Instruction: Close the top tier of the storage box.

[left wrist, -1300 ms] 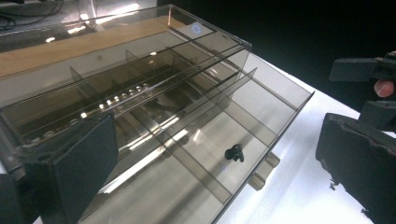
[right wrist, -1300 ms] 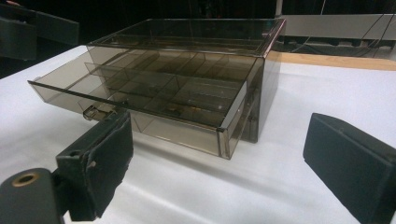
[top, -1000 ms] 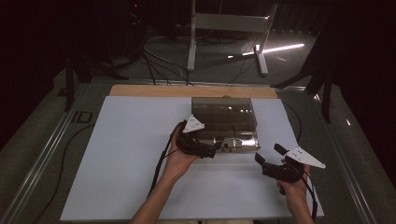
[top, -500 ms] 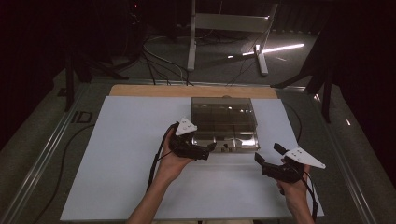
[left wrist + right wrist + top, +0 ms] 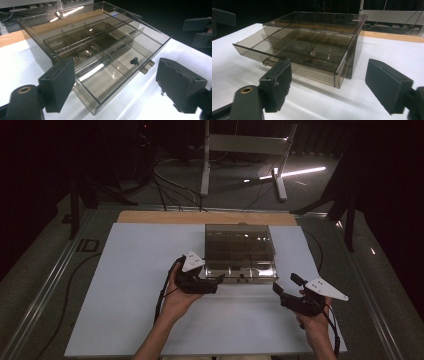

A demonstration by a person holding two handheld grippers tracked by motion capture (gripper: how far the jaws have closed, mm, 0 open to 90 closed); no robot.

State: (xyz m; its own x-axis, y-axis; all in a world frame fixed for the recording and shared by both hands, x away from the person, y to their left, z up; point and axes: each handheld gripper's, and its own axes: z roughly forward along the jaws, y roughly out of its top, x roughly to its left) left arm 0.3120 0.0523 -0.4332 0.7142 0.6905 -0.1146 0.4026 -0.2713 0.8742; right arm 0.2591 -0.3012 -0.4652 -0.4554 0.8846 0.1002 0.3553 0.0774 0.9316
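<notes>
The drawer (image 5: 110, 75) sits just ahead of the left gripper (image 5: 202, 282), whose empty jaws have just been closing; the right gripper (image 5: 290, 297), also wide apart, is farther.

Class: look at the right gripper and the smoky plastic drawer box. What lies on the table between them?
Nothing: in the high view, bare white table surface separates the right gripper from the drawer box. The right gripper view shows the same bare stretch.

Both forearms reach forward, the left tongs (image 5: 218, 279) and right tongs (image 5: 284, 285) gaping with nothing between them, jaws just closing somewhat.
</notes>
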